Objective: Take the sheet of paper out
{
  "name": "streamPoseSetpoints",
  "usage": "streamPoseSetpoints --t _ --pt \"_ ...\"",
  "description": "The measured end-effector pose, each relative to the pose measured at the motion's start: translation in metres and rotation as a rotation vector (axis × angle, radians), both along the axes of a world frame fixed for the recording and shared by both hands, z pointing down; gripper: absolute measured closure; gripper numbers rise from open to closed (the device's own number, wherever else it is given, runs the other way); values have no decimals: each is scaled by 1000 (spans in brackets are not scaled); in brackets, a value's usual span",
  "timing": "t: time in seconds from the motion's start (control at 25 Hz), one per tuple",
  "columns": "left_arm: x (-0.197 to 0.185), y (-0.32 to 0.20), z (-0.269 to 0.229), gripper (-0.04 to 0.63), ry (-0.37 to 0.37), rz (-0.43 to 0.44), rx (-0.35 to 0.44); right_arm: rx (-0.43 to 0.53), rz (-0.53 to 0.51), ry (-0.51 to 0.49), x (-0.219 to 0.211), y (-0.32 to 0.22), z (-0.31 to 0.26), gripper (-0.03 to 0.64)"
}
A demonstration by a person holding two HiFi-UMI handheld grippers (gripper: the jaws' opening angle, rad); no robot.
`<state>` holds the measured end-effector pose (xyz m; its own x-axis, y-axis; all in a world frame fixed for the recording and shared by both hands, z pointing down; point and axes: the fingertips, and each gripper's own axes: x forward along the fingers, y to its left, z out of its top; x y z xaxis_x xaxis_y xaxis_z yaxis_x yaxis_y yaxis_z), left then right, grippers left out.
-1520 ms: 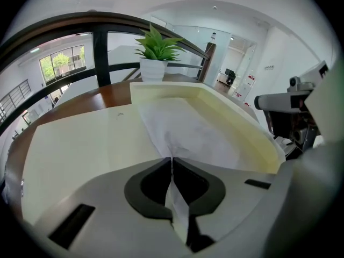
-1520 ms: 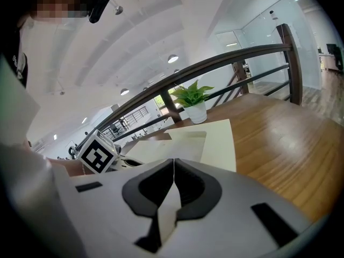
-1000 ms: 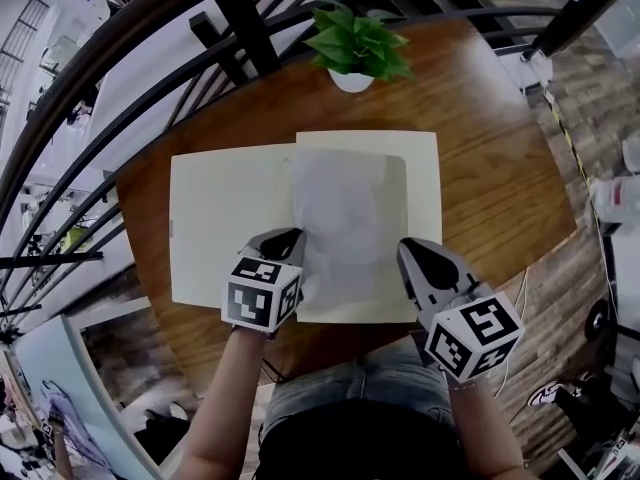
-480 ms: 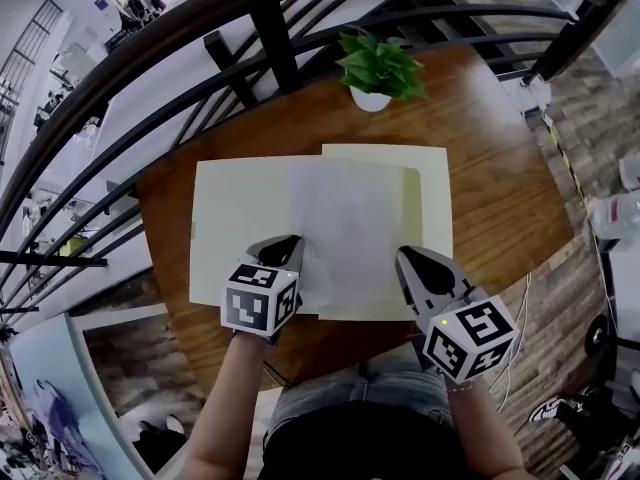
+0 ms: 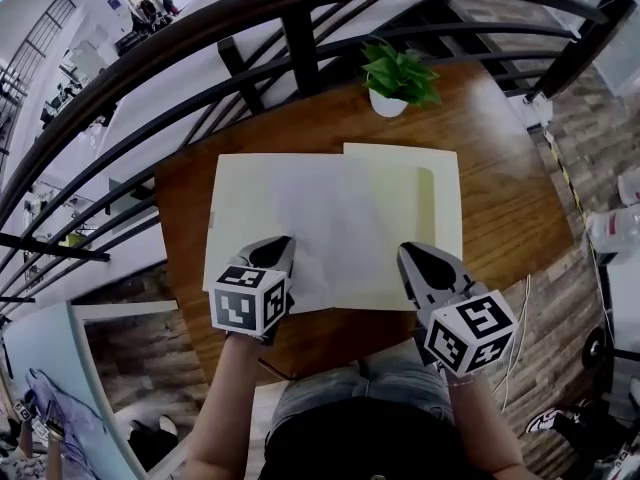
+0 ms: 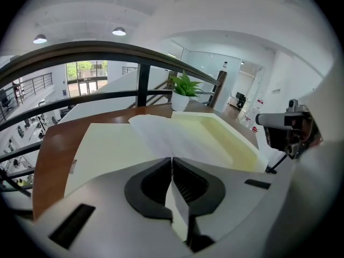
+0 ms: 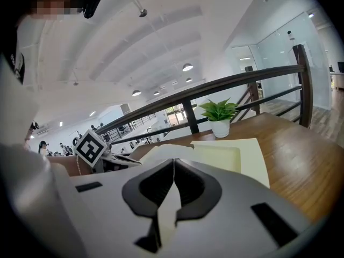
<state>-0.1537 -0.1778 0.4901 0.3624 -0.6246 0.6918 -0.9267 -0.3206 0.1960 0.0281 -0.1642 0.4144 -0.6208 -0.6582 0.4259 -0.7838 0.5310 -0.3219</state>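
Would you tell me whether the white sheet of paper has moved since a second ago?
Yes. The white sheet of paper, pinched in the left claw, has slid left across the pale yellow open folder, now past its centre fold.

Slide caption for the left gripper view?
Left gripper pinches the white sheet of paper over the open cream folder on a wooden table.

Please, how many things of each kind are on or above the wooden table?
hand-held grippers: 2 (left hand-held gripper, right hand-held gripper)
sheet of paper: 1
folder: 1
potted plant: 1
total: 5
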Motion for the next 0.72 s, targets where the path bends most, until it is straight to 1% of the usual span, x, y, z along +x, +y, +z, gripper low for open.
streamPoseSetpoints --t 0.2,0.72 --pt "-22 6 -10 571 11 -50 30 12 -19 8 -12 6 -4 589" --pt "-60 22 -34 571 10 -118 93 63 -52 17 -32 17 -22 589"
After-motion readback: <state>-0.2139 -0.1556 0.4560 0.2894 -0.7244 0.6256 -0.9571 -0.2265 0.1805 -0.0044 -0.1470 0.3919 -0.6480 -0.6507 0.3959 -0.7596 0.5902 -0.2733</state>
